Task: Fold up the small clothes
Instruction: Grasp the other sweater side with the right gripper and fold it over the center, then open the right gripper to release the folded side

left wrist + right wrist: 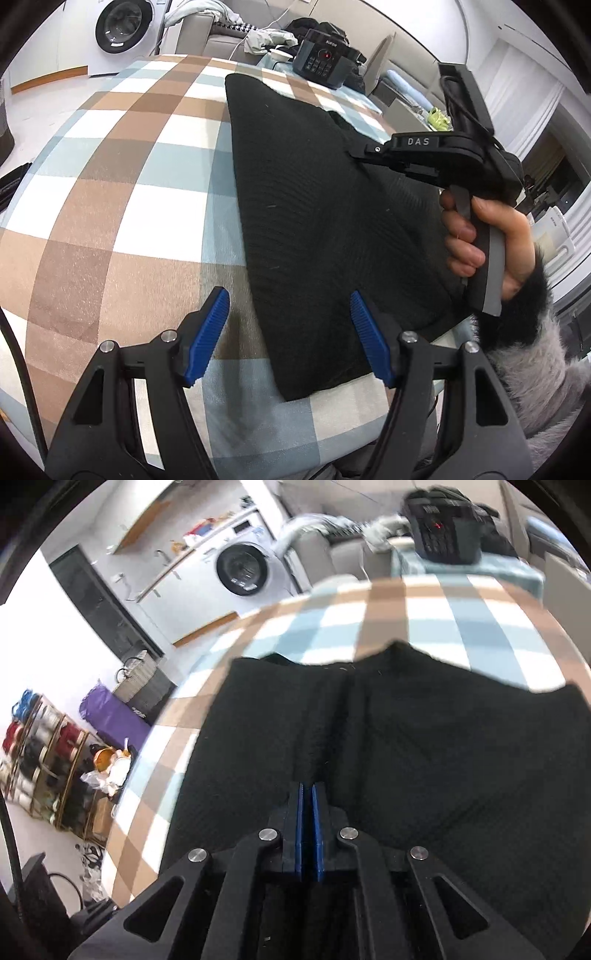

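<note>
Checked tablecloth | left hand-held gripper agape, empty | right hand-held gripper seemingly pinching black garment

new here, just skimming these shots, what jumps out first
A black garment lies spread across the checked cloth, filling the table's middle. The right gripper is shut, apparently pinching a ridge of it, while the left gripper hangs open over its near corner. Behind, a washing machine stands by the wall.
</note>
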